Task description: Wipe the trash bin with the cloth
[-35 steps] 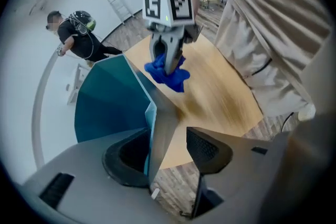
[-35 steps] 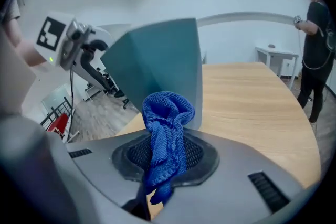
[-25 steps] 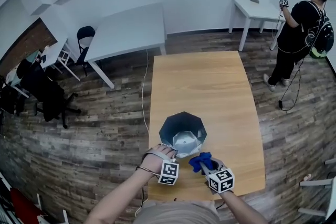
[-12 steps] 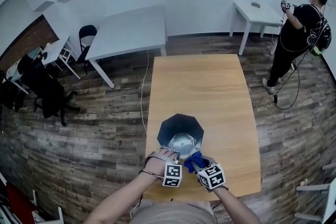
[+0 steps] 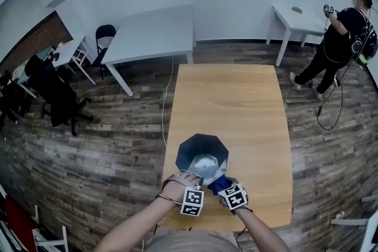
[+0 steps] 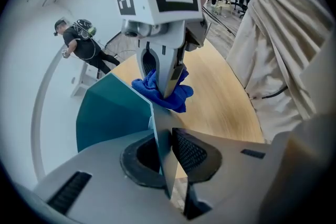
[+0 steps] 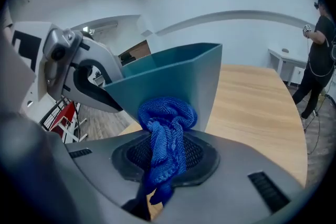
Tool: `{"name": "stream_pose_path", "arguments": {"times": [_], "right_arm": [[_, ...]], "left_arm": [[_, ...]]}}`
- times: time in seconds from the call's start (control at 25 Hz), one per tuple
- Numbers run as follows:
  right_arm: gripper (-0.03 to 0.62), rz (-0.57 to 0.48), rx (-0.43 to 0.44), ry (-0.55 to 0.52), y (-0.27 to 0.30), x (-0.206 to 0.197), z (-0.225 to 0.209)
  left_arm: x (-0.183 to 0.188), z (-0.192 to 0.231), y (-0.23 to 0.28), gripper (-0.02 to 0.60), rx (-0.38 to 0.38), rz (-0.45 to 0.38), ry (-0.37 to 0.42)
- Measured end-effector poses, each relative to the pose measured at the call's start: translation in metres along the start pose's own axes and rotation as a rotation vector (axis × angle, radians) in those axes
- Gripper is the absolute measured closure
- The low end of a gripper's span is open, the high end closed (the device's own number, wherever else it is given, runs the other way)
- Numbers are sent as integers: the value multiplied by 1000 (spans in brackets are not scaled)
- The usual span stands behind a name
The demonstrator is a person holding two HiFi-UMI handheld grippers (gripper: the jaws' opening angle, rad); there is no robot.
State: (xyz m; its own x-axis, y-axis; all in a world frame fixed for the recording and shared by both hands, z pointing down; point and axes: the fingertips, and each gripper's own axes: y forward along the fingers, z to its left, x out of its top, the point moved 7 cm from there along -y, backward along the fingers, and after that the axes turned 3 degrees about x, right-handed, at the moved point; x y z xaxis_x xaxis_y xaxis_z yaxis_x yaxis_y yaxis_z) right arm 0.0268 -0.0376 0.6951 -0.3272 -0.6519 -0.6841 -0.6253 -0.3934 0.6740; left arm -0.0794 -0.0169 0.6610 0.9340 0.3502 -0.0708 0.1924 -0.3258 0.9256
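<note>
A dark teal, many-sided trash bin point(image 5: 202, 156) stands near the front edge of the wooden table point(image 5: 236, 97). My left gripper point(image 5: 195, 180) holds its near rim. In the left gripper view the jaws have just been closing, and the thin bin wall point(image 6: 110, 113) runs between the left gripper's point(image 6: 164, 152) pads. My right gripper point(image 5: 220, 186) is shut on a bunched blue cloth point(image 5: 217, 182). The cloth point(image 7: 165, 134) presses against the bin's outer wall point(image 7: 178, 73) just below the rim. Seen from the left gripper view, the right gripper point(image 6: 167, 93) points down with the cloth point(image 6: 178, 99) at its tips.
A white table point(image 5: 150, 32) stands behind on the left, and a smaller white table point(image 5: 295, 18) at the back right. A person point(image 5: 342, 32) stands beside it. Dark office chairs point(image 5: 53, 97) fill the far left. A cable point(image 5: 165, 97) runs along the table's left side.
My right gripper has come down and to the left with the cloth, from beside the bin to against its near wall. The left gripper stays at the rim.
</note>
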Motion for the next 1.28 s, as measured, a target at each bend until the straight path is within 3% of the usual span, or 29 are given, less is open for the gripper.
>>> {"name": "stream_pose_path", "arguments": {"times": [0.48, 0.64, 0.84, 1.04, 1.28], "right_arm": [[517, 183, 84, 51, 105, -75, -60], [517, 227, 81, 65, 133, -103, -60], [517, 166, 74, 170, 139, -104, -77], [517, 162, 74, 151, 120, -97, -61], [517, 19, 120, 209, 49, -66, -28]], "left_arm": [[0, 12, 5, 538, -25, -16, -25], [-2, -1, 2, 538, -37, -14, -33], [0, 8, 6, 537, -1, -10, -51], [-2, 6, 4, 537, 7, 0, -68], [3, 12, 4, 537, -7, 15, -180]]}}
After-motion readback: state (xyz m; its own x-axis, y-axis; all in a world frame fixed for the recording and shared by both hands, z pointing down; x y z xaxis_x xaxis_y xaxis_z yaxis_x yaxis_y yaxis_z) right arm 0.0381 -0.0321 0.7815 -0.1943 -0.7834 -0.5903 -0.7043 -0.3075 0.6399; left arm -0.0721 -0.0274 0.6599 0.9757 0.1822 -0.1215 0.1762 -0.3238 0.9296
